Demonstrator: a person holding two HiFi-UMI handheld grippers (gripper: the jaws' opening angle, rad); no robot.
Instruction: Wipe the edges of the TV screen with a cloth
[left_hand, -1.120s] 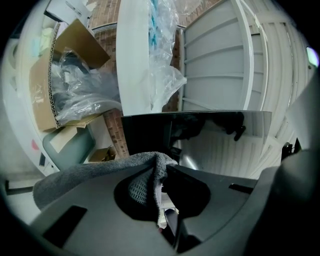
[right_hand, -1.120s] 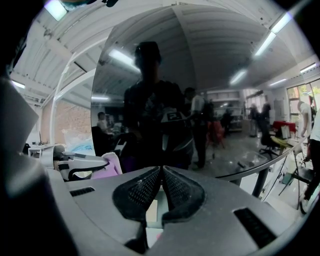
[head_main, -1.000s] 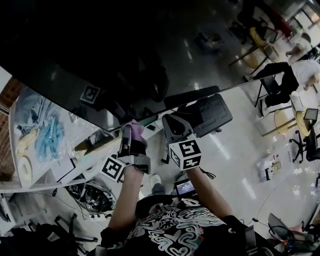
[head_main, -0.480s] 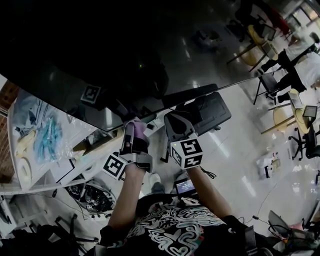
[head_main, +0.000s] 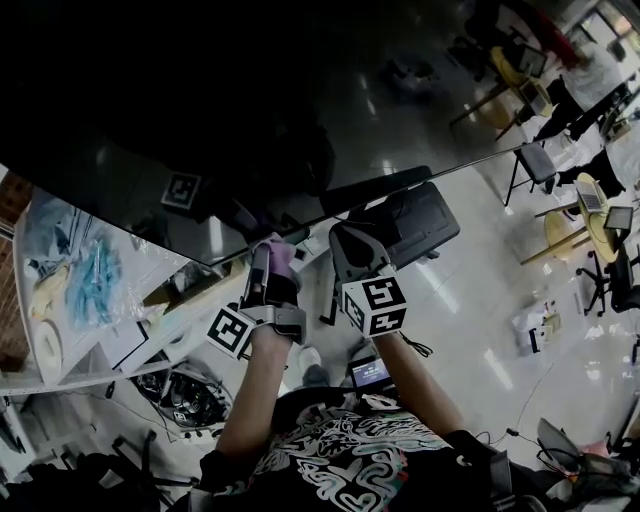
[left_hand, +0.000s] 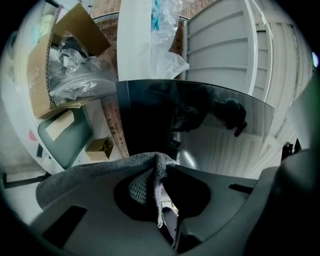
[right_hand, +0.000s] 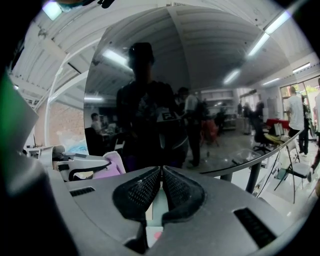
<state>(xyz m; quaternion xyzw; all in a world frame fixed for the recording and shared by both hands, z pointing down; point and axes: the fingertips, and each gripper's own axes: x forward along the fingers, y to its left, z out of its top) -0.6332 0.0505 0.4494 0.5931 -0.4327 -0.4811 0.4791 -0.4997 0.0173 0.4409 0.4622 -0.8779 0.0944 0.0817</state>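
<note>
Head view: a large dark TV (head_main: 200, 100) is seen across the upper left, its glossy screen mirroring the room. The left gripper (head_main: 270, 255) and right gripper (head_main: 350, 240) are held side by side at the screen's near edge, each carrying a marker cube. A pale purple cloth (head_main: 279, 258) is bunched at the tip of the left gripper, right against that edge. A cluttered white tabletop (head_main: 130, 335) with blue packets (head_main: 95, 275) under clear plastic lies to the left. Left gripper view: the jaws of the left gripper (left_hand: 161, 165) are seen clamped on the cloth (left_hand: 90, 175), a fold of which is pinched between them while the rest is draped over the left jaw. The TV (left_hand: 150, 120) stands just ahead, with a cardboard box (left_hand: 45, 60) and plastic bags (left_hand: 165, 30) beyond it. Right gripper view: the jaws of the right gripper (right_hand: 161, 170) are closed, their tips touching, with nothing held between them. The screen (right_hand: 150, 75) fills the view ahead, and the person's dark reflection is shown in it. The left gripper (right_hand: 75, 167) and its cloth (right_hand: 112, 167) are visible at the lower left.
</note>
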